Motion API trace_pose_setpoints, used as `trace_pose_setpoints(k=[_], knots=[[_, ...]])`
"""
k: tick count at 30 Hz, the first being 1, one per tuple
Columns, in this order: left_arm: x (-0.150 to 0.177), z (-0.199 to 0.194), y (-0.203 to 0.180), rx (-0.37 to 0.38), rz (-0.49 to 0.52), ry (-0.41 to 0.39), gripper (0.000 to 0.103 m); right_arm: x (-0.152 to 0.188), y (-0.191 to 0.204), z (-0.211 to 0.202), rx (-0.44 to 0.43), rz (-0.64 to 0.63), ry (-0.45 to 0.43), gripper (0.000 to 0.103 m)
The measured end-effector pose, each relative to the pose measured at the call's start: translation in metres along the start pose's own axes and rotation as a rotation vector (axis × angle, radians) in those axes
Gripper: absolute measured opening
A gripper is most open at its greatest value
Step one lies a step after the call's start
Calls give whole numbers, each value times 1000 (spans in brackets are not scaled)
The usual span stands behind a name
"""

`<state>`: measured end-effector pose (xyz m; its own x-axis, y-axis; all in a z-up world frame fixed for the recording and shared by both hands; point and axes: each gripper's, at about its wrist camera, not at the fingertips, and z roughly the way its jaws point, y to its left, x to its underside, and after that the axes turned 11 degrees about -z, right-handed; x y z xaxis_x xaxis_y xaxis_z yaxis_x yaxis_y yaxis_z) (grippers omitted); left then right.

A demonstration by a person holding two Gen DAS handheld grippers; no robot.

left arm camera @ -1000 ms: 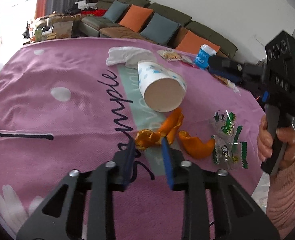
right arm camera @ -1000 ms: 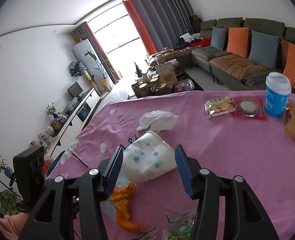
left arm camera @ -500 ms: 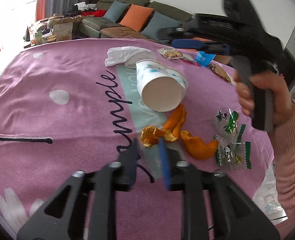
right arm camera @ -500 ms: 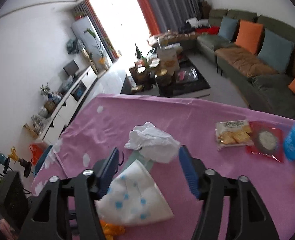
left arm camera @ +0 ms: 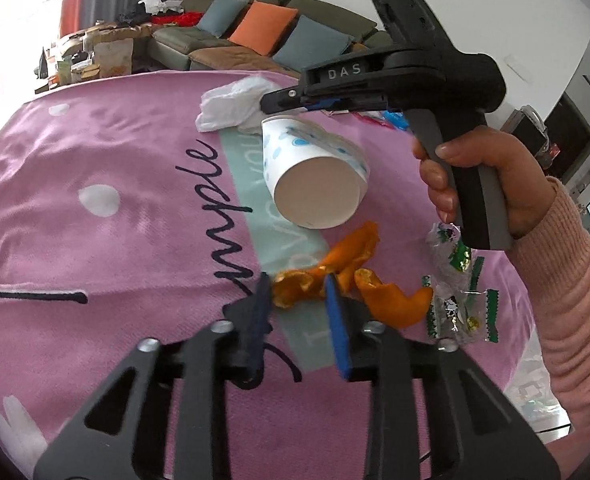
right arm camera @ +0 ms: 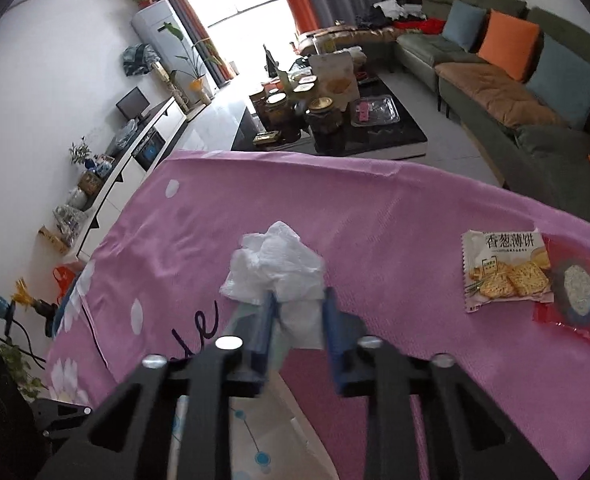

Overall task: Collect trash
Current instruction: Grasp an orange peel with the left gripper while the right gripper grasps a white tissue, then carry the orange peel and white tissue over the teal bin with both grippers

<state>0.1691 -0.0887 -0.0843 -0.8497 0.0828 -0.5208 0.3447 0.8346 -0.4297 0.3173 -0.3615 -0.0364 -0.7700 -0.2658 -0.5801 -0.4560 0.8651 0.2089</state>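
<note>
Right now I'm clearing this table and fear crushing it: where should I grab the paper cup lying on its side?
Pinch the paper cup at its wide-end rim, one finger inside, one outside, coming from the side of the left gripper. It lies on its side with what looks like its open mouth facing that way; a squeeze across the body would likely crush it.

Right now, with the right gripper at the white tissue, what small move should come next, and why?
Probably lift the right gripper a little, straight up. Its jaws have just been closing, and the crumpled white tissue sits pinched between them, so the grip looks made. The paper cup lies close beside it; rising avoids nudging it.
</note>
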Motion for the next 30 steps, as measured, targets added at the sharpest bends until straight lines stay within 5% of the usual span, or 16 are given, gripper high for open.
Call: trace_pose_setpoints(k=[15,30], knots=[[22,-42,8,40,-15,-81,13,6,44,-74,59,-115,-221,7],[67,-101,44,-7,-55,-168,11,42,99,-113,-99,-135,-329,7]])
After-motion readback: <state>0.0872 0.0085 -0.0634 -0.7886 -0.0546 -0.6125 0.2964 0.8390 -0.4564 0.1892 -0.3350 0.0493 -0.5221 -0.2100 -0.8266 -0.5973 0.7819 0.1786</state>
